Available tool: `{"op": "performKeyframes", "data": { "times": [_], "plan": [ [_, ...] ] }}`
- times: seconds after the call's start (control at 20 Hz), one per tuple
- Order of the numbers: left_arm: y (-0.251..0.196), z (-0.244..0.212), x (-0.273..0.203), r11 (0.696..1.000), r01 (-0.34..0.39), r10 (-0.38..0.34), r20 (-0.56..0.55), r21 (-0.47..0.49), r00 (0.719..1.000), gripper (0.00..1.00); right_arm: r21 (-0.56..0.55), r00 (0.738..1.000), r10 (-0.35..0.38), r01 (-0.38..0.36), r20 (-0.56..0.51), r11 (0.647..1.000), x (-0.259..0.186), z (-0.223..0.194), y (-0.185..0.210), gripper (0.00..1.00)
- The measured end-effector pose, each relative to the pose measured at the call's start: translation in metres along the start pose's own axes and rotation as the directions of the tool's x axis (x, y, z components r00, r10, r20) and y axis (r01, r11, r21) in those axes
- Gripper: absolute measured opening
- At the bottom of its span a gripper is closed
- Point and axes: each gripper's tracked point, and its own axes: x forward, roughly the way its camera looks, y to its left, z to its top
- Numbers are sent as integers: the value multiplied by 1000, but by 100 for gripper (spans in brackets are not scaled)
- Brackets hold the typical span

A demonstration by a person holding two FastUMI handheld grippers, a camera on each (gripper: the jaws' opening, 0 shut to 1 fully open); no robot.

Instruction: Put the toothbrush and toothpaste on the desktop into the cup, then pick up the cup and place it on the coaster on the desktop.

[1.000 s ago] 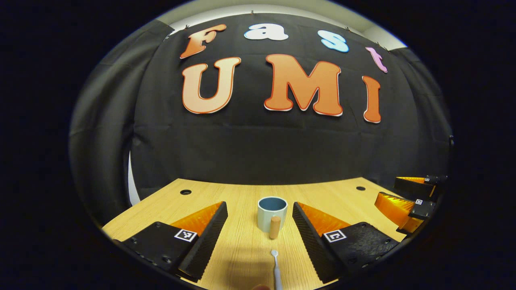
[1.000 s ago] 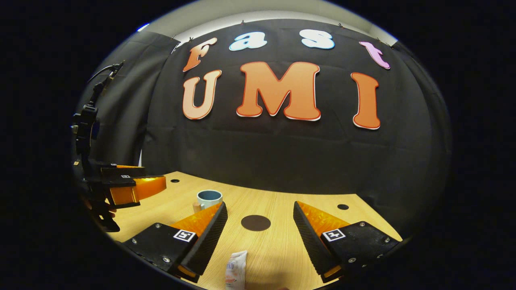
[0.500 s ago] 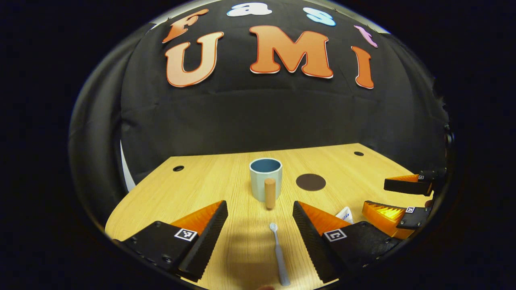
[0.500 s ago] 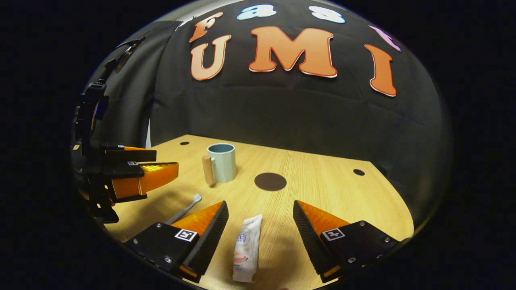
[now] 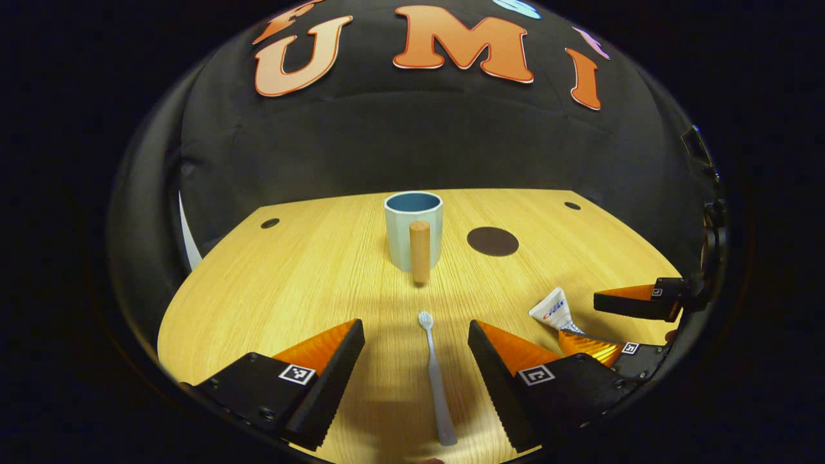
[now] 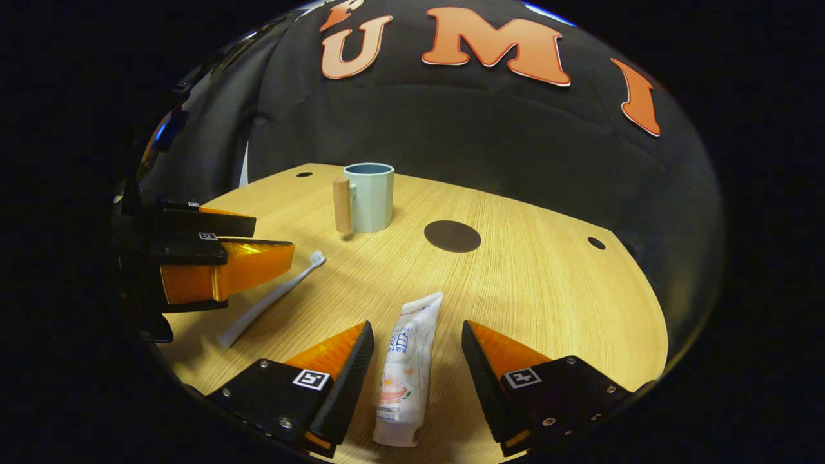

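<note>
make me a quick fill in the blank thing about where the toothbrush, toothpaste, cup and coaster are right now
1. The toothbrush lies flat between the open fingers of the ____ gripper.
2. The toothpaste lies between the open fingers of the ____ gripper.
3. The cup stands upright with nothing on the dark round ____ beside it.
4. The cup's handle is made of ____.

Missing words: left; right; coaster; wood

Left gripper and right gripper hover side by side, each tilted downward, fingers spread wide, gripping nothing.
</note>
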Motion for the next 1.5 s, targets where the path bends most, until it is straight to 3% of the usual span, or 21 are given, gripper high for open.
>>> {"op": "performKeyframes", "data": {
  "times": [0.15,0.2,0.35,0.55,0.6,0.65,0.7,0.75,0.8,0.95,1.0,1.1,1.2,1.3,1.5],
  "plan": [
    [-6,-18,6,1000,-9,7,-89,-15,996,98,-2,999,13,-13,-36,1000,6,-7,6,73],
    [-9,-24,7,1000,-3,1,-122,-18,992,98,1,999,11,-11,-45,1000,8,-10,5,76],
    [-14,-38,12,1000,-11,9,-204,-9,979,98,27,998,19,-18,-60,999,12,-12,7,71],
    [-11,-45,14,999,-30,24,-281,-18,959,97,55,997,24,-20,-74,998,14,-13,6,55],
    [-12,-40,14,999,-24,15,-272,-28,962,89,58,997,29,-25,-75,998,16,-13,6,46],
    [-14,-40,15,999,-24,17,-286,-23,958,96,57,997,24,-19,-73,998,14,-12,4,44],
    [-15,-36,16,1000,-23,16,-284,-21,959,80,58,997,15,-11,-71,998,15,-12,3,37],
    [-17,-33,19,1000,-21,14,-290,-22,957,78,76,997,15,-9,-74,997,14,-11,0,32],
    [-25,-33,23,999,-13,3,-292,-33,956,73,98,996,31,-23,-83,995,14,-12,0,20],
    [-23,-37,22,998,-27,10,-292,-55,956,47,174,993,62,-44,-97,984,16,-12,0,15],
    [-23,-38,23,998,-27,8,-290,-61,957,29,202,993,71,-51,-92,978,15,-10,0,14],
    [-20,-45,21,998,-21,3,-288,-59,958,16,239,995,96,-85,-36,967,10,1,-3,13],
    [-12,-52,30,997,-33,12,-271,-73,963,16,253,997,82,-82,12,964,4,16,-13,12],
    [0,-60,30,997,-32,10,-264,-76,965,8,265,997,67,-77,44,961,5,26,-17,12],
    [11,-66,32,995,-1,-21,-225,-97,974,8,256,997,30,-48,73,965,-7,34,-31,12]
  ]
}}
